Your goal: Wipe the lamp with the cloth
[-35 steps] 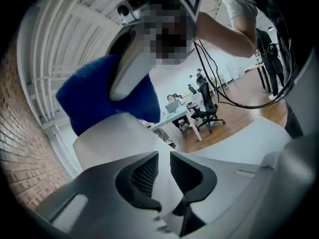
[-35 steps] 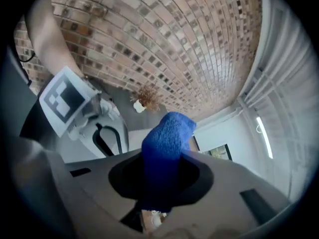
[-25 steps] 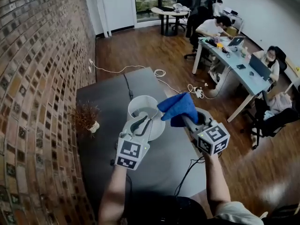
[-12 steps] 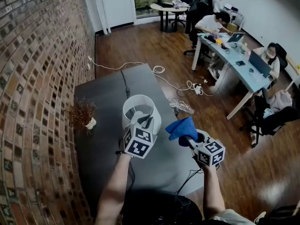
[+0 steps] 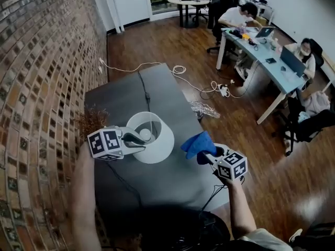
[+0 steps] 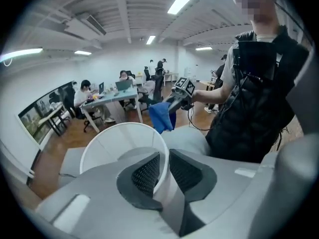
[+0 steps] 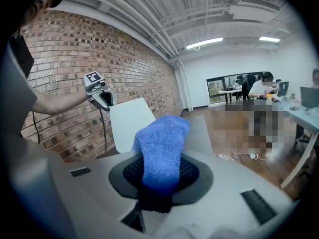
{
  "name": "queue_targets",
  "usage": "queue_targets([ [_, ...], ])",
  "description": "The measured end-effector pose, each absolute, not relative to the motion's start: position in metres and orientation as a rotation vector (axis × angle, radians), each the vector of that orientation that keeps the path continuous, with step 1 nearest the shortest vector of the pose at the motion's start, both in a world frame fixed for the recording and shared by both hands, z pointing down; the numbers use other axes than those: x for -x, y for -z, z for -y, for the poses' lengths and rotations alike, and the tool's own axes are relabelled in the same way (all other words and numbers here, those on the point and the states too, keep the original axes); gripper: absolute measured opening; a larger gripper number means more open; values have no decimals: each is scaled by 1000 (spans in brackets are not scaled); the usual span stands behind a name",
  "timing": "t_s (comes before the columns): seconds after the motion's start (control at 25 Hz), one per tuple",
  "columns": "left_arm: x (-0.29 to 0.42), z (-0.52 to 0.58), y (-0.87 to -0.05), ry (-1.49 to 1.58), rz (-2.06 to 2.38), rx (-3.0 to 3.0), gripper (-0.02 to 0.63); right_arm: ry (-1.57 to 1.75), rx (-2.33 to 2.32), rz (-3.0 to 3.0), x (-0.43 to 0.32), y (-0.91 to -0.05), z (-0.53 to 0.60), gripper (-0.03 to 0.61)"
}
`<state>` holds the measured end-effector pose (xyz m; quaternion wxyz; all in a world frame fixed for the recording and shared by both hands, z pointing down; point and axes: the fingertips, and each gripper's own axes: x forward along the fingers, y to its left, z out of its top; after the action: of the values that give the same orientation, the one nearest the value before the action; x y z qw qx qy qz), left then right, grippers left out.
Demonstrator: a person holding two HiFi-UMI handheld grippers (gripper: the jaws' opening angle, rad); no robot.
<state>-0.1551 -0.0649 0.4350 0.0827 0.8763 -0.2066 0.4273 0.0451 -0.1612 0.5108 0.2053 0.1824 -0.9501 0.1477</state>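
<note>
Since a second ago the left tongs [image 5: 137, 138] have swung off the top of the lamp [image 5: 162, 143] and round to its brick-wall side. Their jaws have just been easing wider. The thin wall of the shade runs between the pads, one pad inside the rim and one outside, and they look to bear on it. The right tongs [image 5: 208, 154] have dropped lower and now sit a little apart from the lamp on its other side, clamped on the blue cloth [image 5: 198, 143]. The cloth is not touching the shade.

The shade is likely light and thin, stiff enough to keep its form but easy to dent or push askew. A gentle pinch at the rim, as here, should steady it, though a hard wipe could tip the lamp. The cloth is soft, limp terry that stands up from the pads in a folded wad. It should conform to the curve and is best pressed on flat.

The lamp stands on the dark worktop [image 5: 125, 101]. Its white shade is round, slightly tapered and open at the top, with a pale bulb visible inside. A dark cable [image 5: 144, 88] runs away behind the lamp. A dried plant [image 5: 93, 120] sits near the lamp, beyond the left tongs.
</note>
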Motion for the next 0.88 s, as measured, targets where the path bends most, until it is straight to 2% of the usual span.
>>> queue_targets([
  [0.24,174,88,-432,-1261,748,-2593,72,-308,-489,2736,17,-488,186,97],
  [0.32,174,85,-430,-1234,808,-2574,77,-415,-455,2790,35,-480,187,97],
  [0.44,157,81,-416,-1150,965,-2590,30,-643,-419,2852,47,-481,188,97],
  [0.48,150,82,-405,-1100,1053,-2609,7,-715,-405,2864,49,-483,188,97],
  [0.68,136,97,-340,-497,1552,-2468,7,-932,-322,2865,60,-497,179,97],
  [0.8,129,104,-360,-576,1772,-2300,22,-1001,-300,2938,66,-469,185,97],
  [0.88,129,110,-378,-720,1898,-2192,76,-1019,-243,3049,75,-427,191,97],
])
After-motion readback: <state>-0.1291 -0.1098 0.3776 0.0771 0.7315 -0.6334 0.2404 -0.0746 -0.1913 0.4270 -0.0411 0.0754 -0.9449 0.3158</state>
